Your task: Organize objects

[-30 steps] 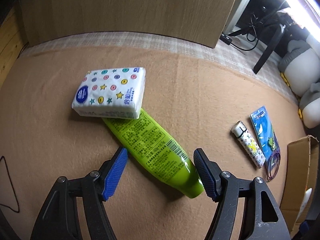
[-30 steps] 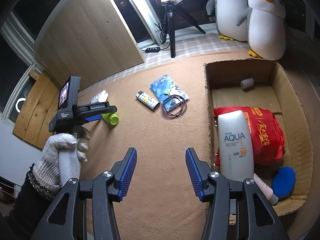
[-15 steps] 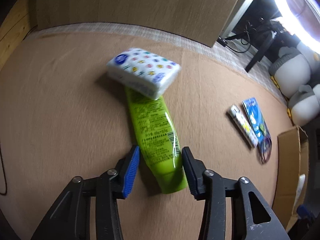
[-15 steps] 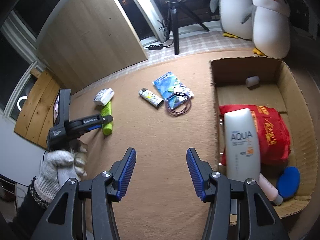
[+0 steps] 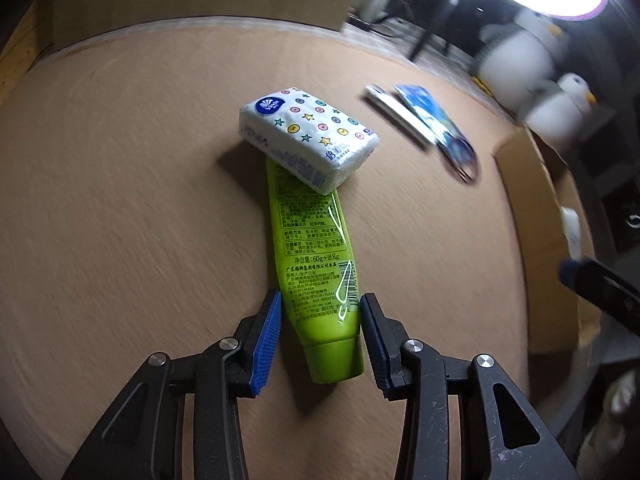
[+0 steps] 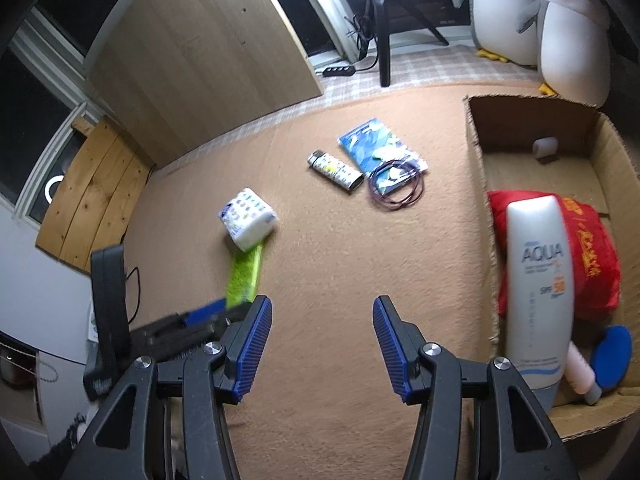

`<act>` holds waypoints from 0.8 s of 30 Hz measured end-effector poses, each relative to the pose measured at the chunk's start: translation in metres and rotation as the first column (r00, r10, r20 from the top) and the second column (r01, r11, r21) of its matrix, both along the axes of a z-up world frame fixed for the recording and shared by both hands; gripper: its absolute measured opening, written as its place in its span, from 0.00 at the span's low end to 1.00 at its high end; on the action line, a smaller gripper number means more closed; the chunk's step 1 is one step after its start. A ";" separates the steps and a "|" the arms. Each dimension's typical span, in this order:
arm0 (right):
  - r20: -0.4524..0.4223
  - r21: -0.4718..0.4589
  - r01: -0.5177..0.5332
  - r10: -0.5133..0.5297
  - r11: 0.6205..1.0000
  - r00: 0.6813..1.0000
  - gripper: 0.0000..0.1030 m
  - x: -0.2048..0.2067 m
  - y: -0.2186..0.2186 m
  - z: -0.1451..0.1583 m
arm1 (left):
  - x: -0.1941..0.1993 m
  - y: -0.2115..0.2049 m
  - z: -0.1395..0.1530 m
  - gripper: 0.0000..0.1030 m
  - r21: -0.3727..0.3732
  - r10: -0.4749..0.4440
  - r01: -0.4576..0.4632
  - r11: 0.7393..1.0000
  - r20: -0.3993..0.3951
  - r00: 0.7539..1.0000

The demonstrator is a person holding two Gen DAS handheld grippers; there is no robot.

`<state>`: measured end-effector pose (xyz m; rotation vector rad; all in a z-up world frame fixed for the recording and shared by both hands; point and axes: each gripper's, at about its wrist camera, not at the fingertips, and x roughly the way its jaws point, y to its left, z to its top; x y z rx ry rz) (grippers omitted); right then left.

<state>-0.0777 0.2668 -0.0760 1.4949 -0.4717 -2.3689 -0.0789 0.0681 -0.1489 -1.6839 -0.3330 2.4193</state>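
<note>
A green tube (image 5: 316, 264) lies on the tan carpet, its far end under a white tissue pack (image 5: 308, 138) with coloured dots and stars. My left gripper (image 5: 320, 332) is shut on the tube's cap end, both blue pads touching its sides. In the right wrist view the tube (image 6: 245, 270) and tissue pack (image 6: 247, 219) lie left of centre, with the left gripper beside them. My right gripper (image 6: 322, 350) is open and empty above bare carpet. A cardboard box (image 6: 476, 160) at the right holds a white AQUA bottle (image 6: 536, 280), a red pouch (image 6: 588, 256) and a blue disc (image 6: 611, 356).
A patterned lighter (image 6: 335, 170), a blue packet (image 6: 378, 149) and a dark wire loop (image 6: 396, 186) lie mid-carpet. Plush penguins (image 6: 572, 32) stand behind the box. A wooden panel (image 6: 192, 52) and a tripod (image 6: 384, 28) stand at the back.
My left gripper has closed from wide open onto the green tube's cap end and swung round to line up with the tube. The right gripper stays open, shifted slightly.
</note>
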 end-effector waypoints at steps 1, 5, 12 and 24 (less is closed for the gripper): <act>0.005 0.000 -0.003 0.003 1.000 1.000 0.48 0.000 -0.002 -0.002 | 0.005 0.005 0.000 0.42 0.010 -0.018 0.018 1.000 0.003 1.000; 0.033 -0.011 -0.016 0.016 1.000 0.999 0.48 -0.001 -0.006 -0.011 | 0.015 0.017 0.001 0.42 0.035 -0.077 0.077 0.996 -0.001 0.997; 0.086 -0.029 -0.049 0.052 0.998 0.995 0.48 -0.008 -0.020 -0.029 | 0.024 0.016 0.002 0.41 0.051 -0.086 0.086 0.995 -0.008 0.996; 0.109 -0.159 -0.184 0.202 0.970 0.973 0.43 -0.045 -0.084 -0.033 | 0.031 -0.007 0.002 0.37 0.085 -0.061 0.060 0.995 0.005 0.998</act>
